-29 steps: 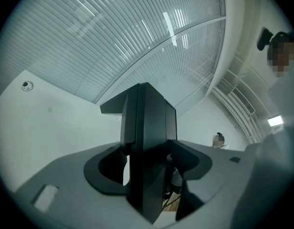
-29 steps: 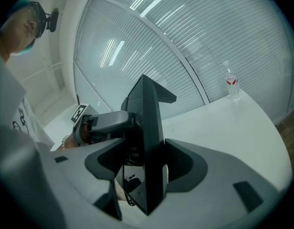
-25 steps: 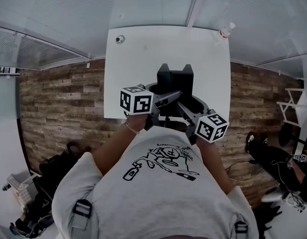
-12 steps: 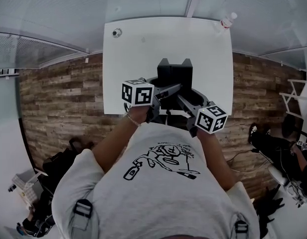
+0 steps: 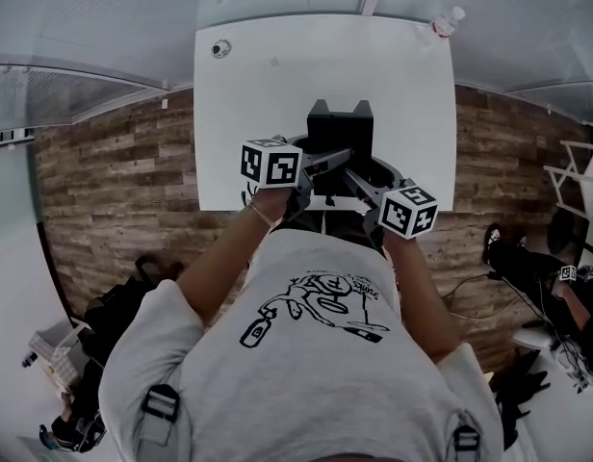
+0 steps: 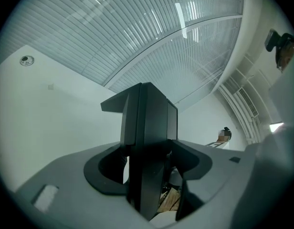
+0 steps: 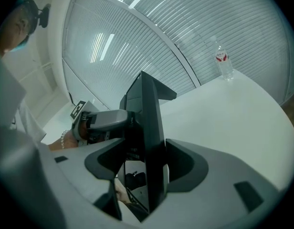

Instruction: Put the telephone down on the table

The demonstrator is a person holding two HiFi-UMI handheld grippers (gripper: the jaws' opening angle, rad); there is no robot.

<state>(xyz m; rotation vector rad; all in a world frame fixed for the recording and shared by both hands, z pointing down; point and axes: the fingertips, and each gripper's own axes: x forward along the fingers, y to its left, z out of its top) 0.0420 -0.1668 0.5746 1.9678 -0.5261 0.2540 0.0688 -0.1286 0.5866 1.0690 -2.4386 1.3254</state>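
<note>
A black telephone (image 5: 340,135) hangs upright over the near part of the white table (image 5: 258,94), held from both sides. My left gripper (image 5: 321,166) comes in from the left and is shut on the telephone (image 6: 147,128), which fills the gap between its jaws. My right gripper (image 5: 359,176) comes in from the right and is shut on the same telephone (image 7: 149,137). In the right gripper view the left gripper (image 7: 101,120) shows just behind the telephone. Whether the telephone's base touches the table is hidden by the grippers.
A clear water bottle (image 5: 447,22) (image 7: 224,61) stands at the table's far right corner. A small round object (image 5: 219,49) (image 6: 26,60) lies at the far left corner. Wood floor surrounds the table; bags lie at lower left, another person's legs (image 5: 528,268) at right.
Both grippers have sunk together towards the table top with the telephone between them. Their grip looks the same.
</note>
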